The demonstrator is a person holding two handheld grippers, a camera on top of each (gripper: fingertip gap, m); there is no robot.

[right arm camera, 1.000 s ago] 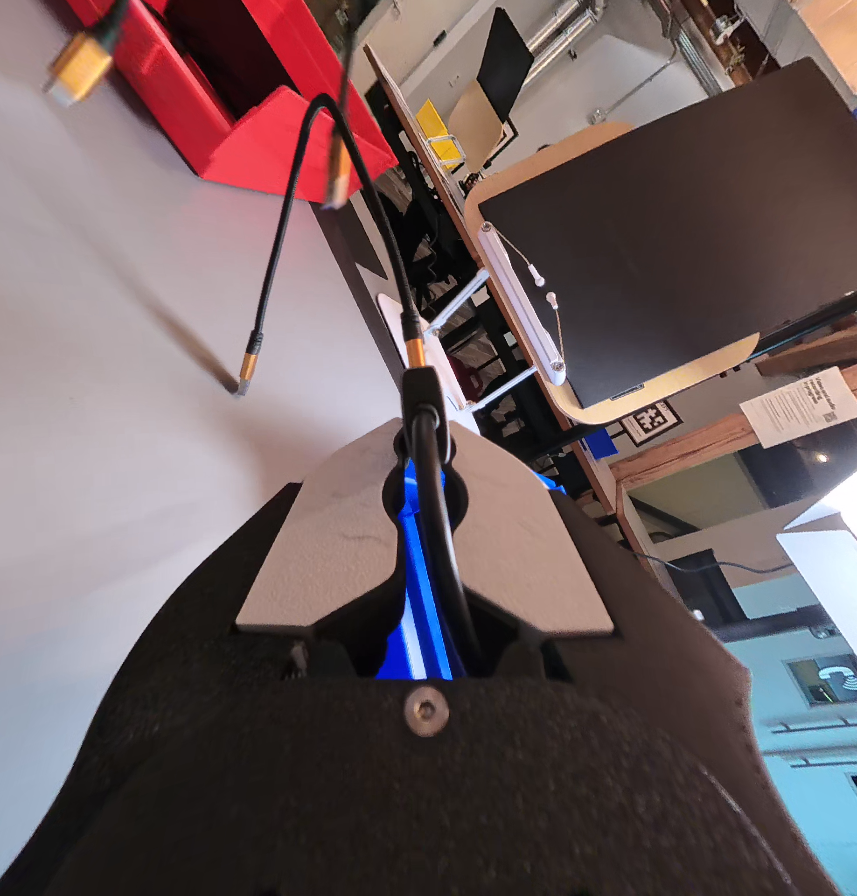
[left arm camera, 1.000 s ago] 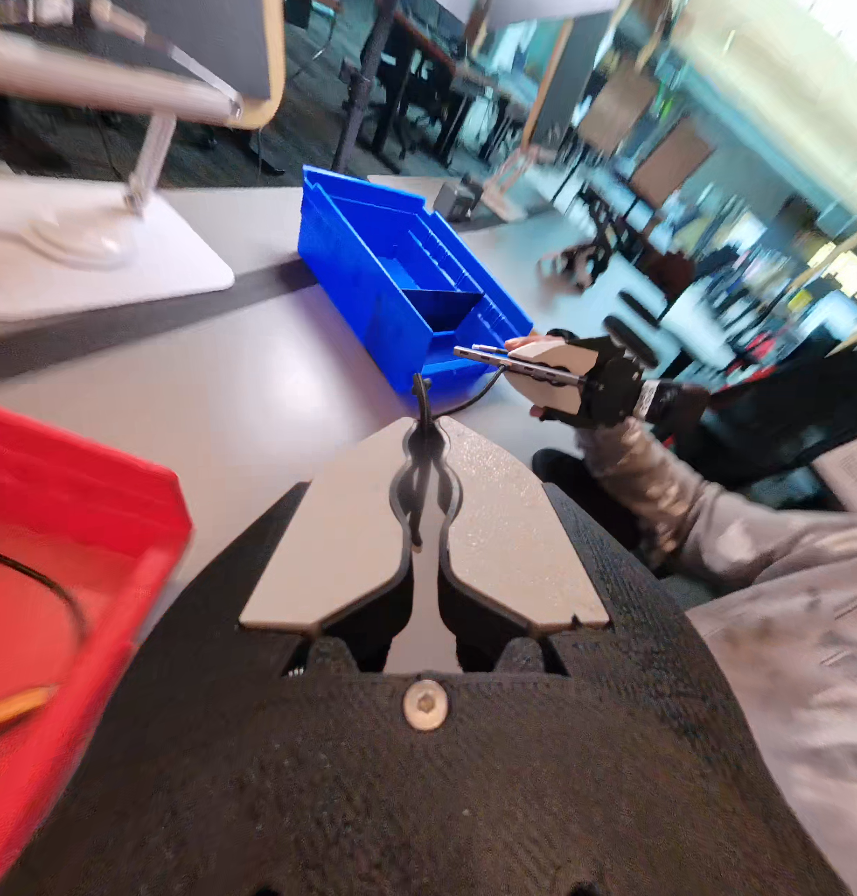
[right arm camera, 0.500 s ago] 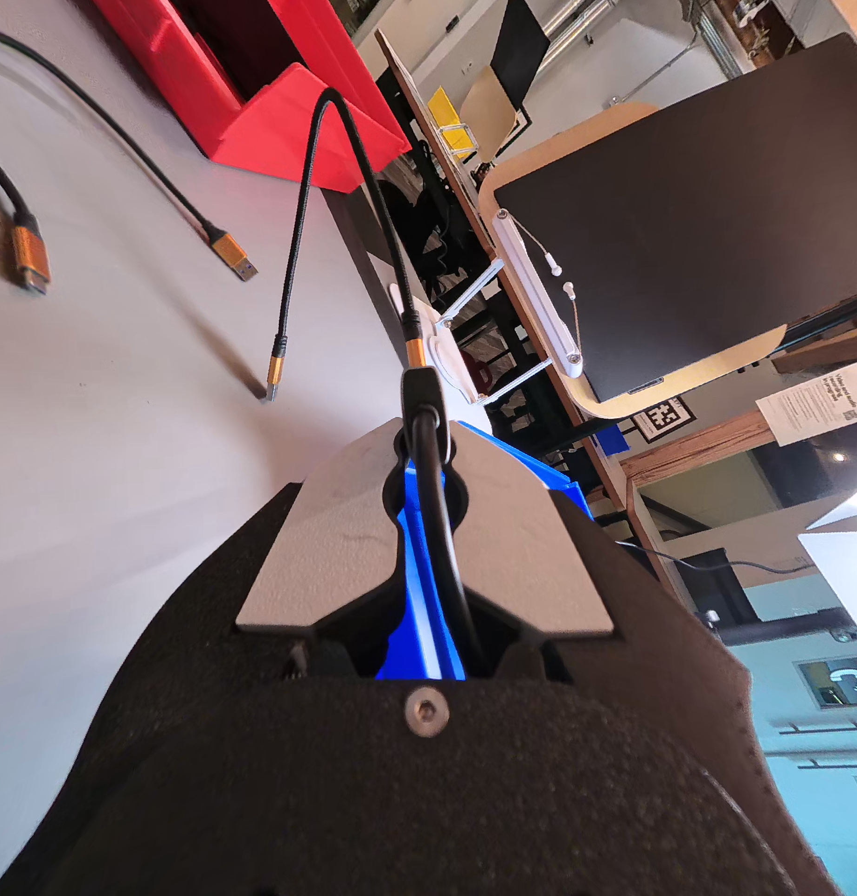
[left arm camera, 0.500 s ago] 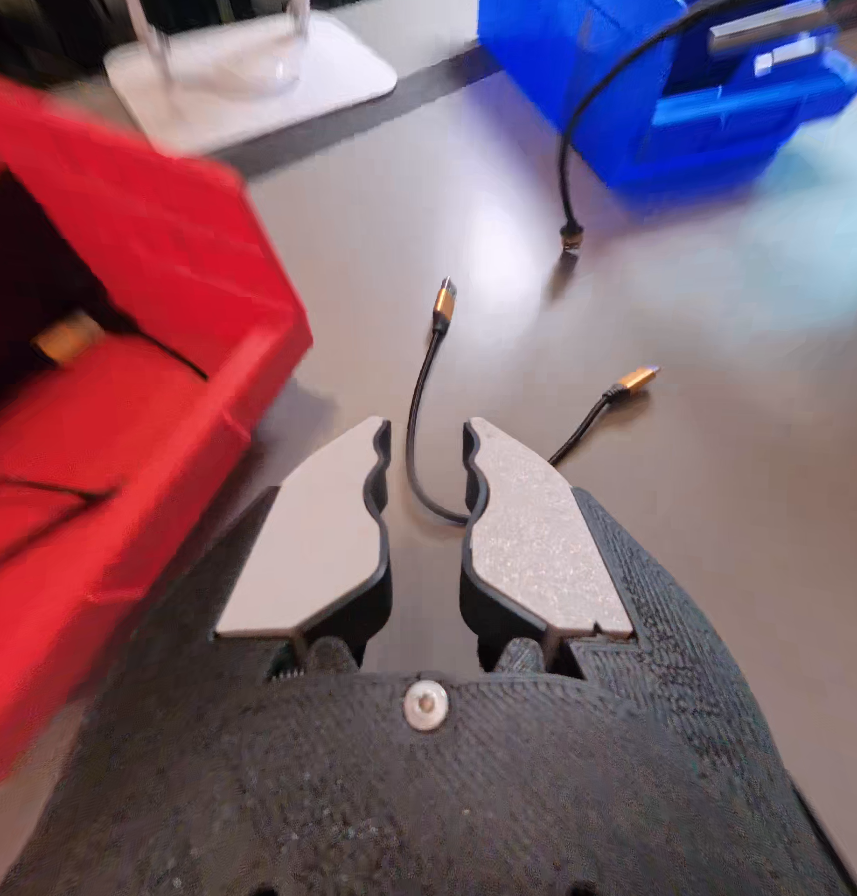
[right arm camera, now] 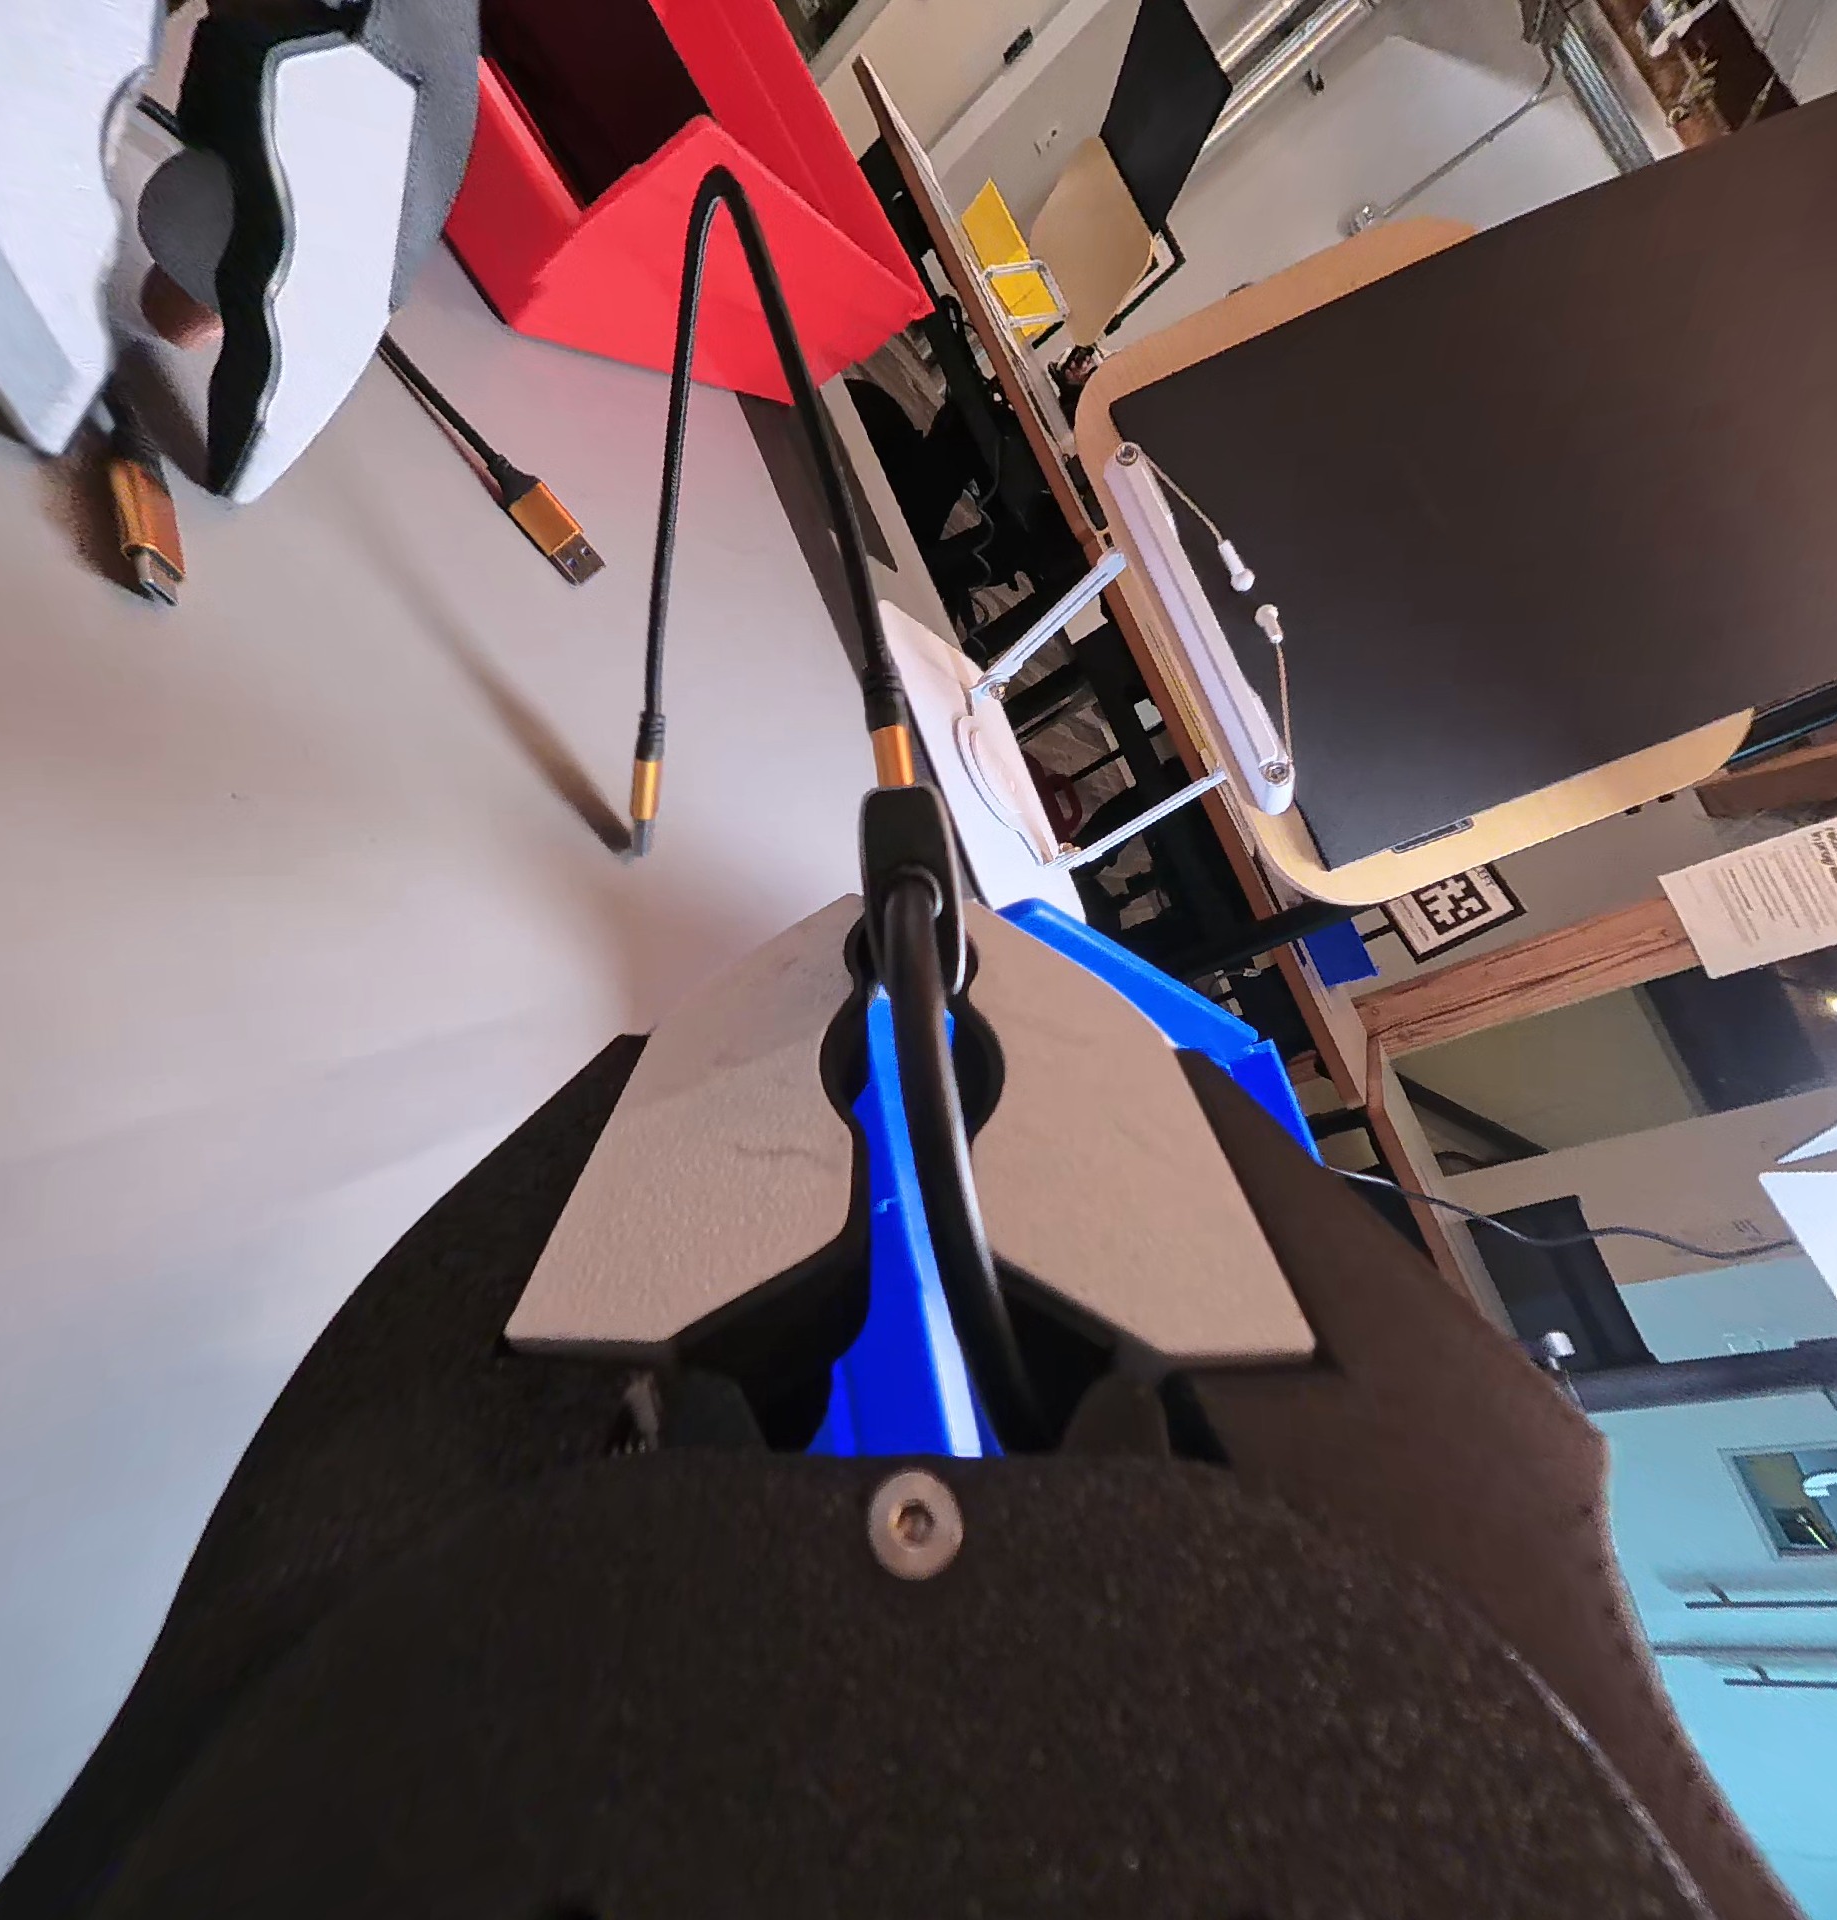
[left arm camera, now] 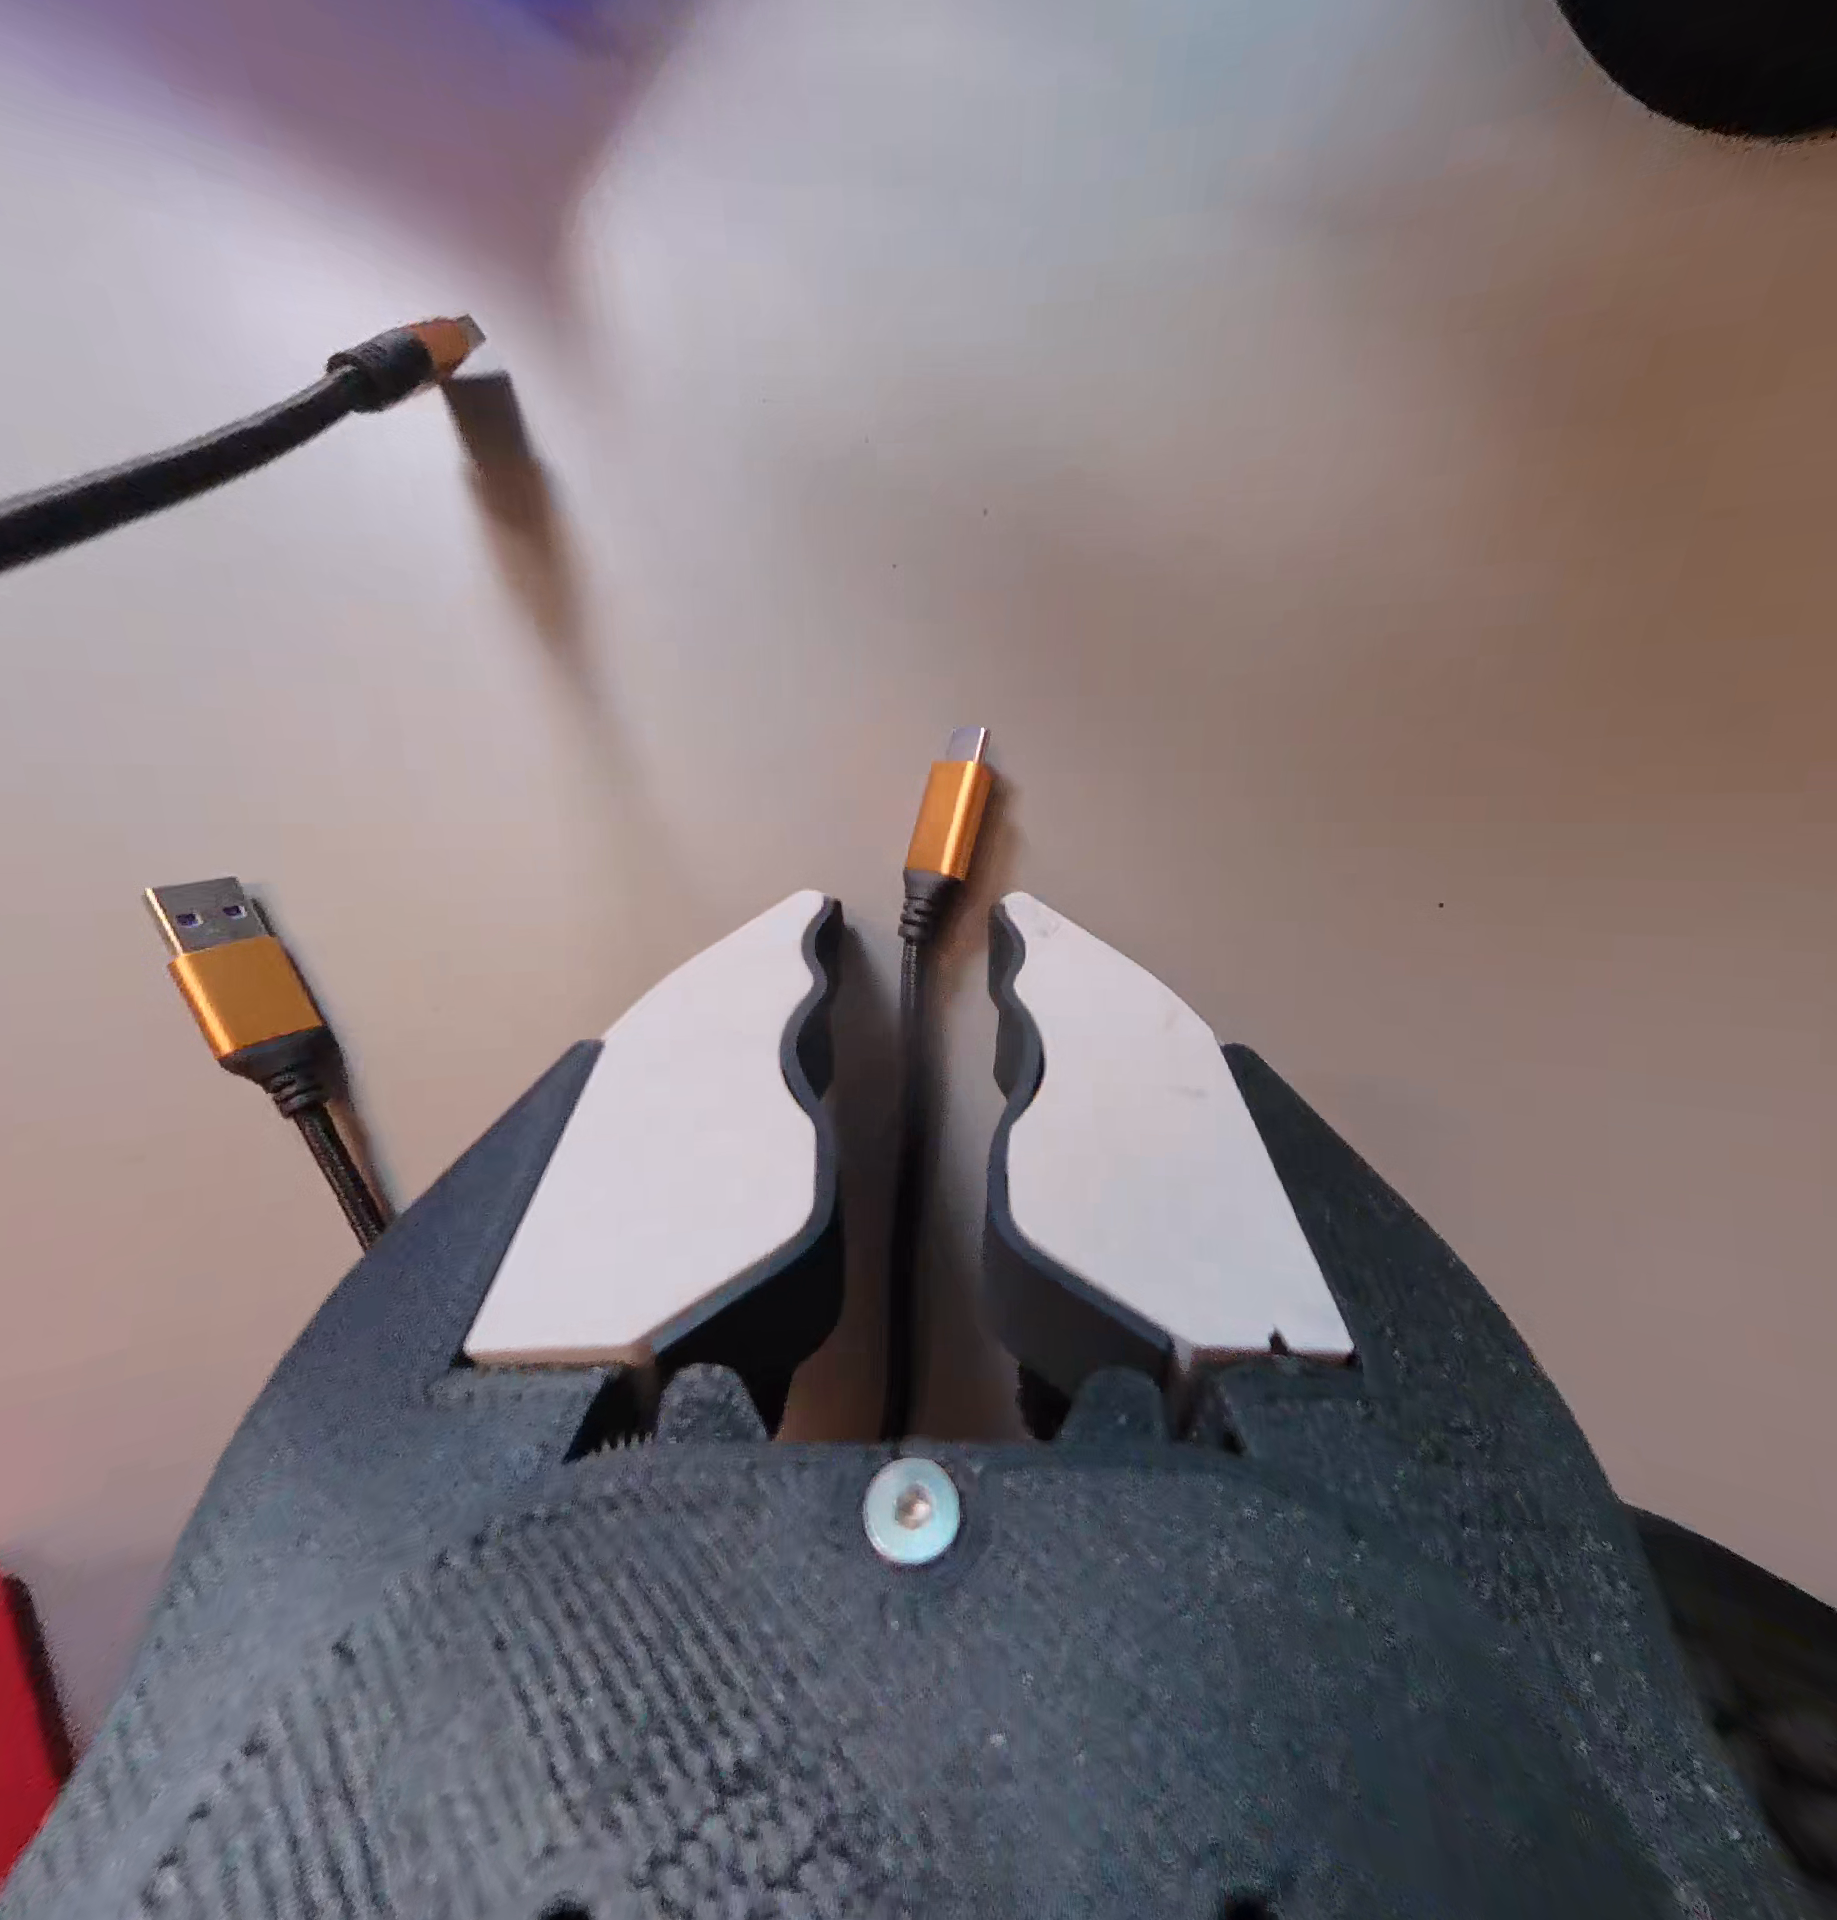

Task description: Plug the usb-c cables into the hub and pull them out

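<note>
Left gripper (left arm camera: 912, 935) spread, straddling a loose usb-c cable (left arm camera: 950, 818) flat on the counter (left arm camera: 1309, 520), not pinched yet. Right gripper (right arm camera: 909, 935) clamped on the hub (right arm camera: 901, 836), one cable (right arm camera: 779, 312) already plugged in (far end dangling). Second plug-in and all pull-outs left.

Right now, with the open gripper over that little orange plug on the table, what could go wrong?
1. The left gripper straddles only the thin cable behind the USB-C plug; closing there might let the plug droop or twist.
2. The USB-A plug lies close beside it and could get nudged.
3. The right gripper holds the hub, whose plugged-in cable hangs loose and could snag.
</note>
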